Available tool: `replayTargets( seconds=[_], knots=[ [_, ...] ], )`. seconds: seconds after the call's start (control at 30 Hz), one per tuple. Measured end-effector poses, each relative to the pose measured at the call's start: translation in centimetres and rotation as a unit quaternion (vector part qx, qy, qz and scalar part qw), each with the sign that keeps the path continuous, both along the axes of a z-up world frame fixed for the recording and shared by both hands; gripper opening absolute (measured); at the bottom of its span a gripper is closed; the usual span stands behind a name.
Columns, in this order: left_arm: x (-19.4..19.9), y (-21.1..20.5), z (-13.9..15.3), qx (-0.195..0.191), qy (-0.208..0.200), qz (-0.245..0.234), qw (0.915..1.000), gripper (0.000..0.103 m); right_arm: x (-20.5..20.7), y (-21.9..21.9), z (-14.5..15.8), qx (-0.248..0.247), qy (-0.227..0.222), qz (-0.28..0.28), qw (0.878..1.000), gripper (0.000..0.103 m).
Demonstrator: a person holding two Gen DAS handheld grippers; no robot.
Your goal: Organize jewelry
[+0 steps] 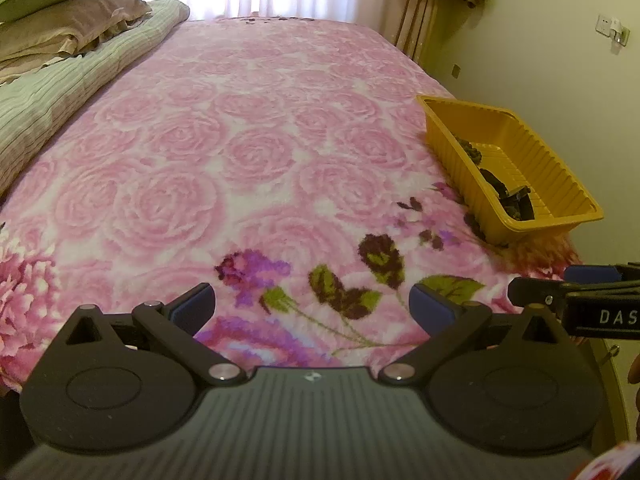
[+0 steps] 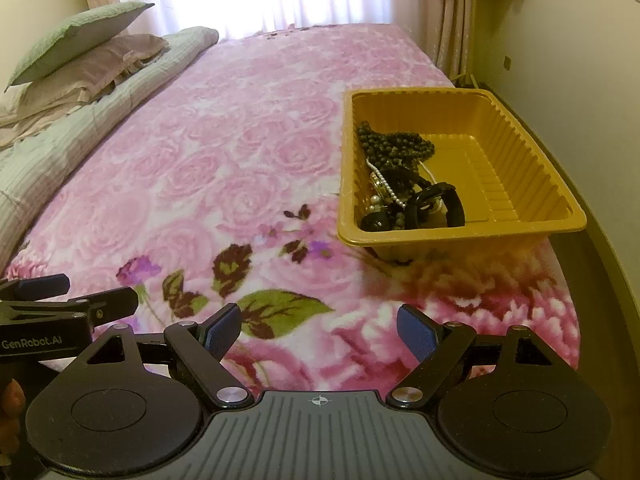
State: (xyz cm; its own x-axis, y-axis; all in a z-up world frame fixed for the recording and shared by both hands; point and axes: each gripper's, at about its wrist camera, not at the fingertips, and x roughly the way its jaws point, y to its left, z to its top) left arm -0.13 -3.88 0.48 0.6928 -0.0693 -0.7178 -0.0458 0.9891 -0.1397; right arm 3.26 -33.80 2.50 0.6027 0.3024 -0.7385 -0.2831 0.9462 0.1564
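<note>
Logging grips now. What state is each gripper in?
Left gripper: open, holding nothing.
Right gripper: open, holding nothing.

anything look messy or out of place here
Only the yellow tray: the jewelry, dark beads, a pearl strand and black bands, is tangled in one heap against its left side, the rest bare. Nothing has spilled onto the pink blanket.
</note>
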Motion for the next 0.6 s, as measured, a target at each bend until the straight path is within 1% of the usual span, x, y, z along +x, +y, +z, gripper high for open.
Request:
replayTargets(
  seconds=[0.07,0.6],
  knots=[
    [0.0,0.05,0.01,0.001,-0.001,0.002,1.0,0.103,0.47,-0.22,-0.25,0.0,0.001,0.001,1.0,0.085],
    [-0.08,0.09,0.1,0.004,-0.008,0.006,0.9999,0.103,0.24,-0.45,-0.13,0.002,-0.001,-0.002,1.0,0.085]
  ],
)
